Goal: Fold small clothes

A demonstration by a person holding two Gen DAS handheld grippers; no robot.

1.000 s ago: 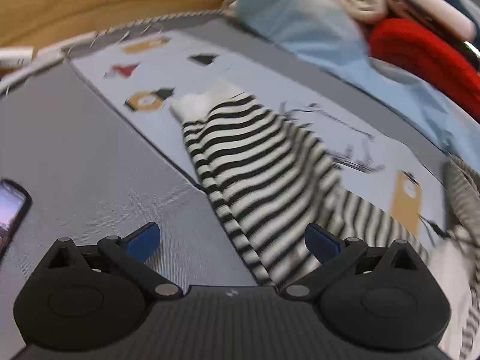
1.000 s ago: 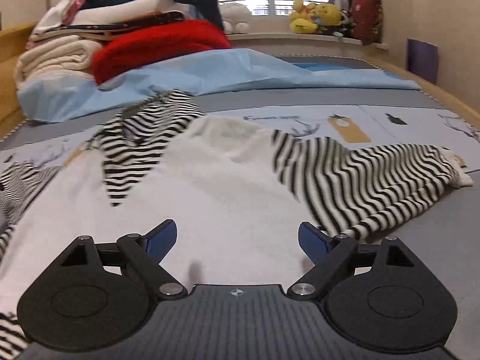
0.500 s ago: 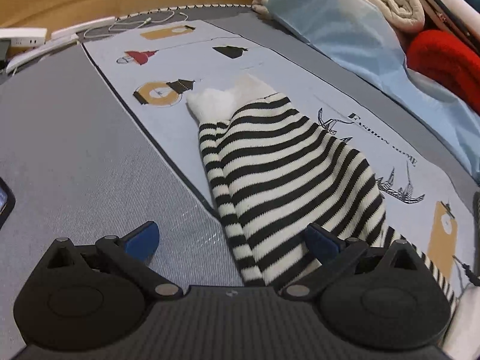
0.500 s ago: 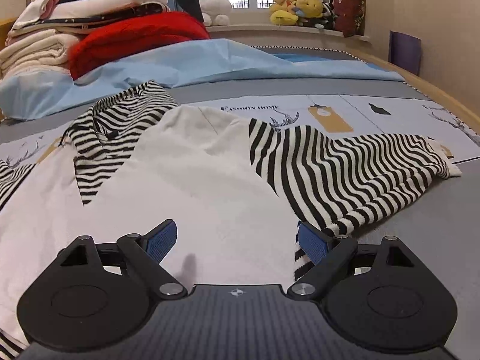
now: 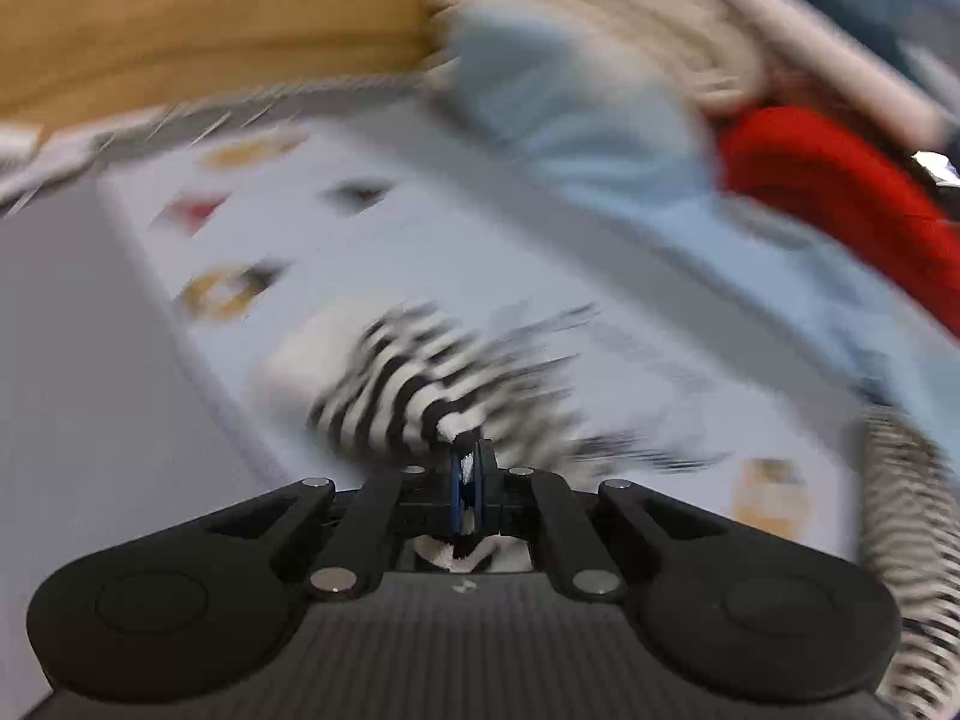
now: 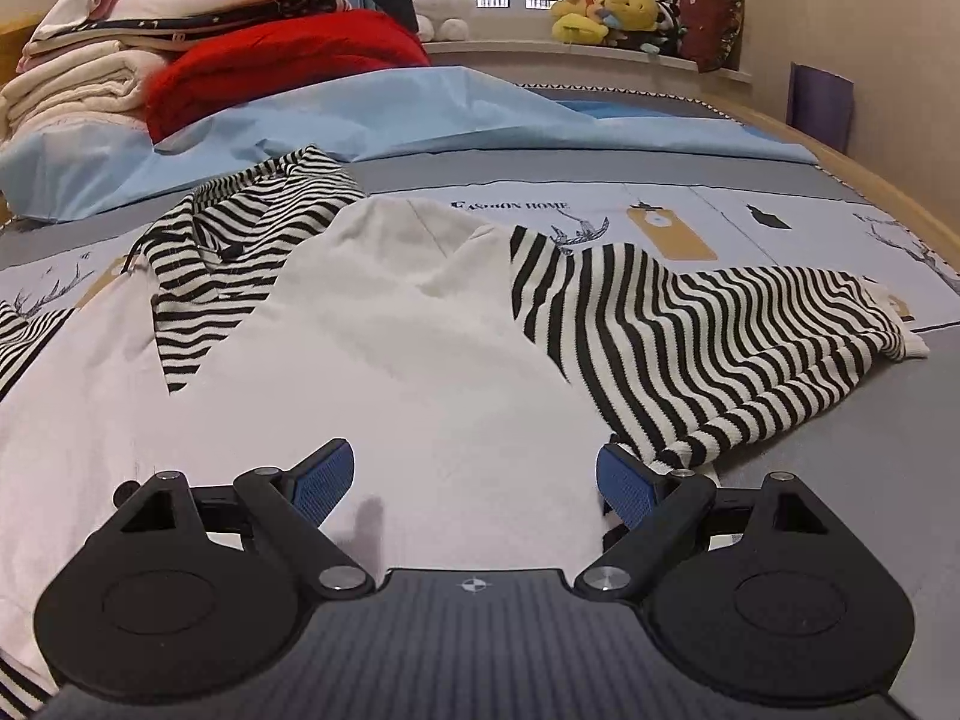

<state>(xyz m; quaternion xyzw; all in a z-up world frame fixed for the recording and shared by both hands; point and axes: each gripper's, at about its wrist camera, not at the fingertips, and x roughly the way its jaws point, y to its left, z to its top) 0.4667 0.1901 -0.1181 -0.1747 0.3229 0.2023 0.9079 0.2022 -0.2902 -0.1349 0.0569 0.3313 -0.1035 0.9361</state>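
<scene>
Left wrist view, badly blurred: the left gripper is pinched tight on a bunch of the striped sleeve, which trails away far and left toward its white cuff on the bed. Right wrist view: the right gripper is spread wide over the white body of the sweater, its right finger touching the near edge of the other striped sleeve, which runs off to the right
</scene>
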